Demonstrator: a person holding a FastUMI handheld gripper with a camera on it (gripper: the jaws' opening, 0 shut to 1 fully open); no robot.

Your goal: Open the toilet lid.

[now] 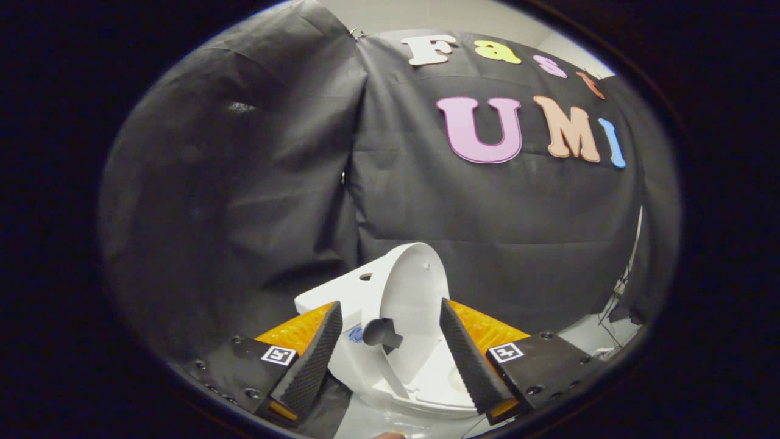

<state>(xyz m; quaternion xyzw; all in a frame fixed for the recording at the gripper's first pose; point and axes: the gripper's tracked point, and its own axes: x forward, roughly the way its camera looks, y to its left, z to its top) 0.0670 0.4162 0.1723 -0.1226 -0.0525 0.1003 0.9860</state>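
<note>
Overall: a booth draped in black cloth [244,183], with a small white toilet [390,341] set low before it.
Walls: two cloth panels meet in a vertical seam behind the toilet; a pale strip of ceiling or wall [439,15] shows above the cloth.
Surface: a pale, glossy tabletop or floor [372,424] under the toilet, with dark cloth lying on it by the left finger.
Side gap: to the right the cloth ends and a lighter area with thin cables or stands [618,299] shows; too small to identify.
Hard to make out: the bowl's front rim is cut off low between the fingers; a dark knob-like part [381,333] on the toilet's side is unclear.
Lid: the toilet lid [414,292] stands raised, roughly upright, its inner face turned toward the right finger.
Gripper: the gripper [390,360] is spread wide, its ribbed black fingers [314,360] gripping nothing.
Position: the toilet sits between and just beyond the fingers; the lid rises above their tips, touching neither.
</note>
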